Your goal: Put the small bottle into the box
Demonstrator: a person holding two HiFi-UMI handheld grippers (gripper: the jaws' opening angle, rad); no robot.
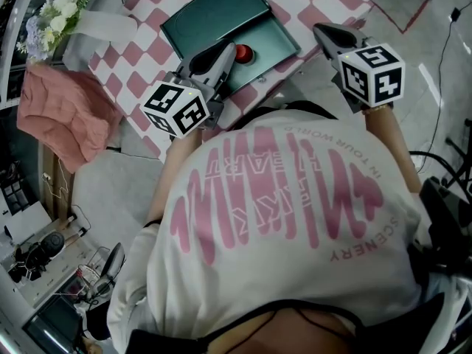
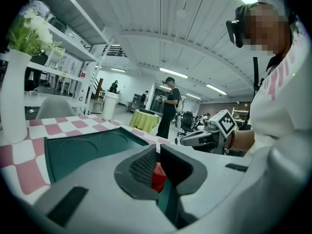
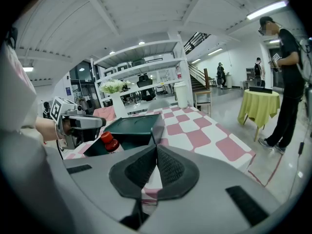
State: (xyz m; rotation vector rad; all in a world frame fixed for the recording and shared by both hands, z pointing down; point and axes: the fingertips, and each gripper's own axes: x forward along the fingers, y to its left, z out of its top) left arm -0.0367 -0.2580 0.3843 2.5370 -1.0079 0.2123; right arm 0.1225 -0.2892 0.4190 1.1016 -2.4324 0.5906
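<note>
Left gripper is pinching in narrow on the red cap of the small bottle, which is standing upright inside the teal box. It's looking light, rigid and a bit slick, so the cap or neck seems the safest hold. Right gripper is hanging closed and empty beside the box. The box wall is crowding the jaws, and the vase is sitting well clear
</note>
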